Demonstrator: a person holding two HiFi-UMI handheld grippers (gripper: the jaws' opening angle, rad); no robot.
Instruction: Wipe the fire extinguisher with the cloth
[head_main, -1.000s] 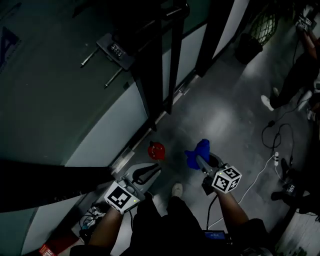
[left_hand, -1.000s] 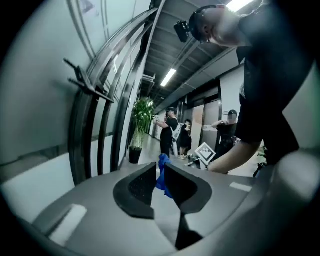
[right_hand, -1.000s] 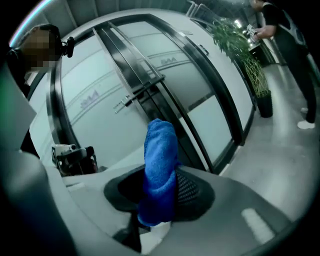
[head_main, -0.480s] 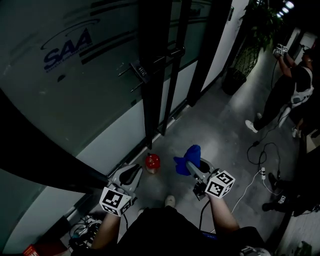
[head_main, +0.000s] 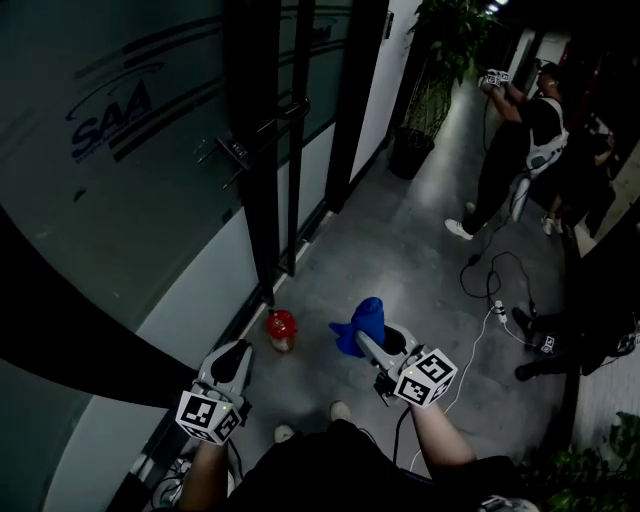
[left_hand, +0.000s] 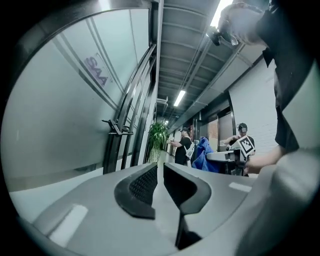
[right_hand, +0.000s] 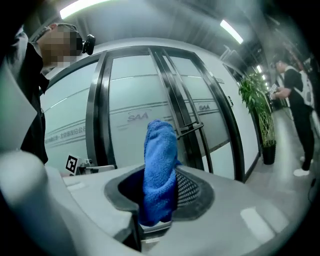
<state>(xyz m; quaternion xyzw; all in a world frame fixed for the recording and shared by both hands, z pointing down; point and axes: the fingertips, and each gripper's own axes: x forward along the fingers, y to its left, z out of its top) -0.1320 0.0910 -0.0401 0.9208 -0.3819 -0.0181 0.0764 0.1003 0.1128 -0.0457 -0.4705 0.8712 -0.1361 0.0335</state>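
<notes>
A small red fire extinguisher (head_main: 281, 328) stands on the grey floor by the foot of the glass door. My right gripper (head_main: 366, 341) is shut on a blue cloth (head_main: 362, 320), held upright to the right of the extinguisher and apart from it. In the right gripper view the cloth (right_hand: 160, 170) sticks up between the jaws of that gripper (right_hand: 162, 192). My left gripper (head_main: 229, 361) hovers below and left of the extinguisher, jaws shut with nothing between them. The left gripper view shows the same gripper (left_hand: 159, 174) pointing down the corridor, the extinguisher out of sight.
Dark-framed glass doors with a bar handle (head_main: 236, 151) run along the left. A potted plant (head_main: 425, 90) stands far down the corridor. Another person (head_main: 520, 140) stands at the upper right. Cables (head_main: 492, 292) lie on the floor to the right. A shoe (head_main: 340, 410) shows below.
The head view has tilted up along the corridor, so extinguisher and both grippers sit lower in the frame. The right gripper still holds the cloth; the left stays shut.
</notes>
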